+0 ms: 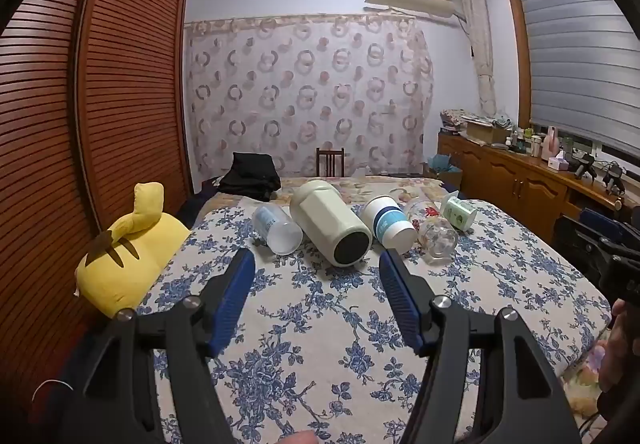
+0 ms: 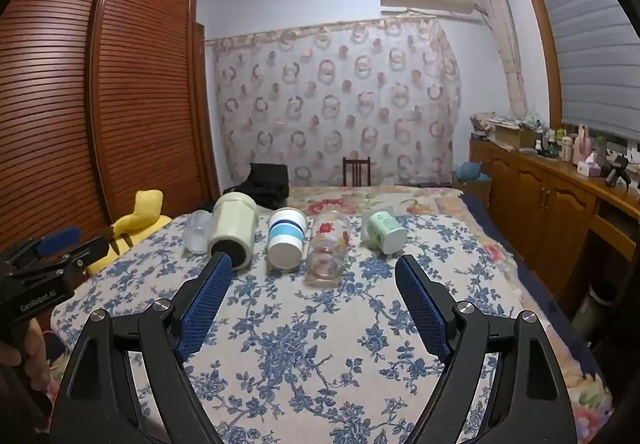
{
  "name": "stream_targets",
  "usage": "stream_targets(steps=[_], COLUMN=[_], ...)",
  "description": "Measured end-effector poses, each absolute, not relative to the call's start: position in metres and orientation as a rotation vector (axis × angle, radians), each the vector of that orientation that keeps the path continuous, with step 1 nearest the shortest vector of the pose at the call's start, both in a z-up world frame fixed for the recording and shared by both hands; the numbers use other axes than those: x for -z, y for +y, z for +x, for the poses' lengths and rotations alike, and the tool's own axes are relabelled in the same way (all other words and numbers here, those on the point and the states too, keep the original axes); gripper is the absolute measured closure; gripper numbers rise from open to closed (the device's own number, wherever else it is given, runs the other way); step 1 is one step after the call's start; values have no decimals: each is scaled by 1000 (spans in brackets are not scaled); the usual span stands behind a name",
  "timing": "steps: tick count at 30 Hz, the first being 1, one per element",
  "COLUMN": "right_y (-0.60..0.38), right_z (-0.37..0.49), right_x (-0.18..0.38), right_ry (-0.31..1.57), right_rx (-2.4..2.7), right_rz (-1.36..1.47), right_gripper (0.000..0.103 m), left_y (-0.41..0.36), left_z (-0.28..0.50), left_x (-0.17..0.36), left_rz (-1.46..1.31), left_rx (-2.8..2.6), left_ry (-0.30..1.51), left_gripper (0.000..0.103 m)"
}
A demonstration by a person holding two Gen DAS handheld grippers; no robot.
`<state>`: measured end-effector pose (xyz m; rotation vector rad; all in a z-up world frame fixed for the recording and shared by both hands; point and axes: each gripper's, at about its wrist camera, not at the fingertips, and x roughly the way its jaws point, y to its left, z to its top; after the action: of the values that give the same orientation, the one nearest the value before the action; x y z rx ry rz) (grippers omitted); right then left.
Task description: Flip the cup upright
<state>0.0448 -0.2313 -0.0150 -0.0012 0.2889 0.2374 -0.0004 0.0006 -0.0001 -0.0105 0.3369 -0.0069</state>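
Several cups lie on their sides in a row on the bed. From left: a clear plastic cup [image 1: 277, 229] [image 2: 197, 231], a big cream tumbler [image 1: 329, 226] [image 2: 234, 229], a white cup with blue bands [image 1: 389, 221] [image 2: 285, 237], a flowered glass [image 1: 433, 231] [image 2: 327, 249], and a green mug [image 1: 459, 213] [image 2: 385, 229]. My left gripper [image 1: 318, 262] is open and empty, just short of the cream tumbler. My right gripper [image 2: 314, 266] is open and empty, just short of the glass.
The blue floral bedspread [image 1: 320, 324] [image 2: 312, 344] covers the bed. A yellow plush toy [image 1: 128, 256] [image 2: 136, 222] lies at the left edge by the slatted wardrobe [image 1: 100, 104]. Black clothes [image 1: 250, 176] lie at the far end. A wooden cabinet [image 2: 552, 204] runs along the right.
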Motion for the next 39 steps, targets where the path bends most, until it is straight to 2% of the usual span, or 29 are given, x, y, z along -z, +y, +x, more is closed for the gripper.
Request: stream_targets(steps=[39], right_y=[-230], right_z=[43], right_x=[15], right_ry=[301], right_rx=[-240], right_rz=[-2], right_gripper=[17], left_y=[1], left_z=[-1], left_x=[1], left_rz=[-9], left_rx=[9], left_ry=[345], left_gripper=[38])
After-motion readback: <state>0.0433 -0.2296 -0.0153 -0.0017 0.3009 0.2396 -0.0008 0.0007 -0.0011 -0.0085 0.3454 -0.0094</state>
